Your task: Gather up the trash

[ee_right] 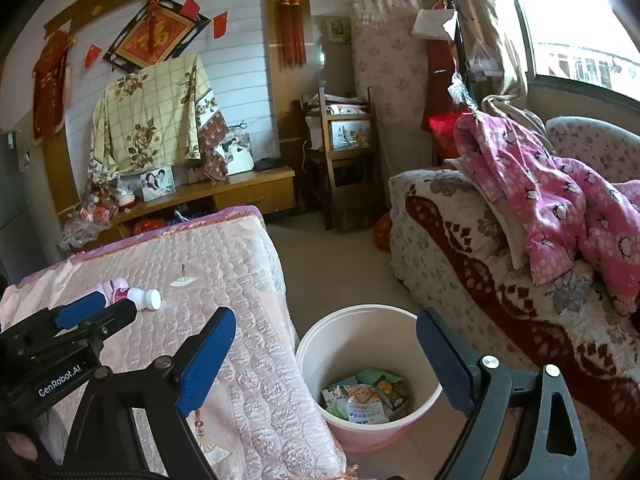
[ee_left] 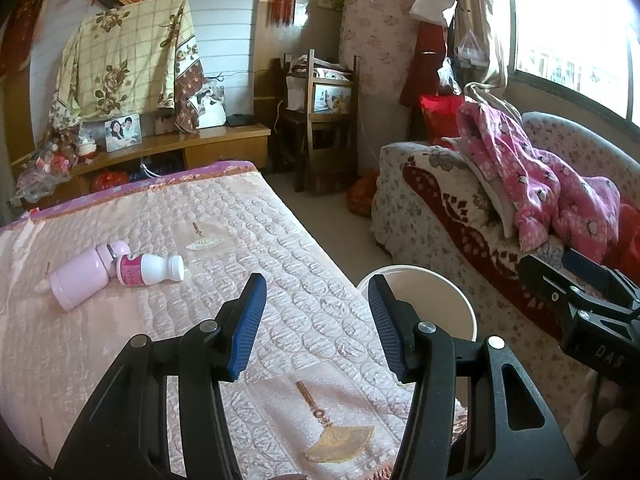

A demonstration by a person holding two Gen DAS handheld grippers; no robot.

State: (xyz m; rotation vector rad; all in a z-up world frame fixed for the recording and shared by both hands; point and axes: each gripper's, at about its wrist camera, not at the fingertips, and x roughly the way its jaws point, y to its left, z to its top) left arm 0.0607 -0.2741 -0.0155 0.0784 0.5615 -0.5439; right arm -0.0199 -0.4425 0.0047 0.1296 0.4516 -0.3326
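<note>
The blue pads (ee_left: 248, 326) of the left gripper (ee_left: 316, 326) are seen spread wide apart, with nothing held between them. They are levelled forward over the pink quilted bed cover (ee_left: 168, 344), and only its stitched surface is framed in the gap. Ahead of the left-hand finger and further off to that side, two things are found lying on their sides on the cover: a white bottle with a pink label (ee_left: 150, 269) and a pale pink flask (ee_left: 86, 280), touching each other. Just beyond the right-hand finger, the rim of a white bucket (ee_left: 452, 296) is glimpsed past the bed's edge.

The right gripper (ee_right: 326, 360) is likewise held released, its blue fingers (ee_right: 206, 360) parted widely and empty. It is pitched downward, so that the bucket (ee_right: 320, 352) is framed between the fingers, standing on the floor against the side of the bed. Wrappers and packets (ee_right: 366, 398) are seen piled at its bottom. To the left of the fingers, the other gripper's black body is seen hovering over the bed cover (ee_right: 240, 280), with the bottle (ee_right: 142, 299) lying just beyond it. To the right of the fingers, a sofa (ee_right: 500, 280) draped with a pink garment (ee_right: 560, 200) is seen.
</note>
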